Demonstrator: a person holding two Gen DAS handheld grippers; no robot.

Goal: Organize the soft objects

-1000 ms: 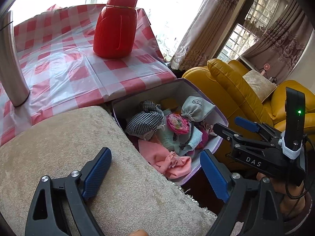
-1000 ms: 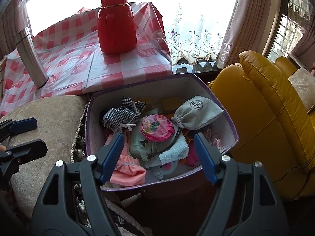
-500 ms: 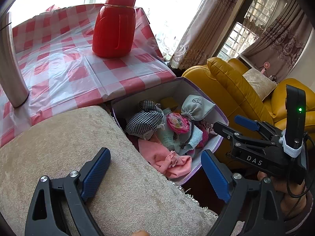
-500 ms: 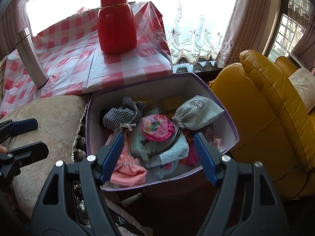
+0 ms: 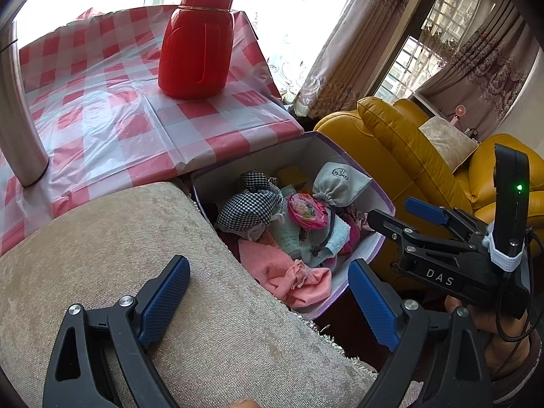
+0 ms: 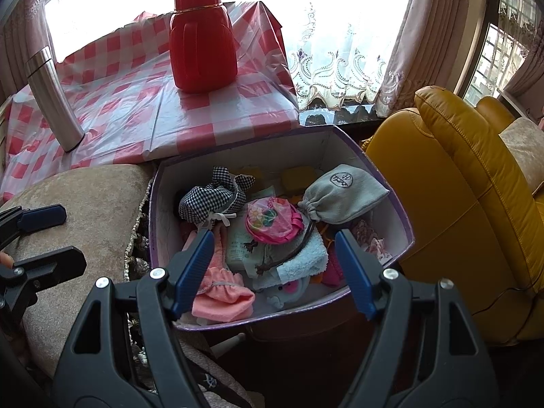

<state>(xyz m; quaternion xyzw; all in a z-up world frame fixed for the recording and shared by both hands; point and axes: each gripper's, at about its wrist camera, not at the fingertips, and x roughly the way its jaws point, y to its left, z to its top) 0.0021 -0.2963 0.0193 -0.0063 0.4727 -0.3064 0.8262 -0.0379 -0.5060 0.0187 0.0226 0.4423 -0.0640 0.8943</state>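
Note:
A purple-rimmed box [image 6: 401, 217] [image 5: 384, 204] holds several soft things: a checked pouch [image 6: 210, 197], a grey drawstring pouch [image 6: 343, 193], a pink round purse [image 6: 272, 219], a light blue towel [image 6: 302, 261] and a pink cloth [image 6: 221, 292]. My right gripper [image 6: 272, 265] is open and empty, just above the box's near edge. My left gripper [image 5: 268, 292] is open and empty over the beige cushion [image 5: 102, 255], left of the box. It also shows at the left edge of the right wrist view [image 6: 44, 234].
A table with a red-checked cloth [image 6: 142, 108] stands behind the box, with a red thermos [image 6: 200, 34] and a steel flask [image 6: 54, 98] on it. A yellow leather sofa [image 6: 469, 183] is to the right of the box.

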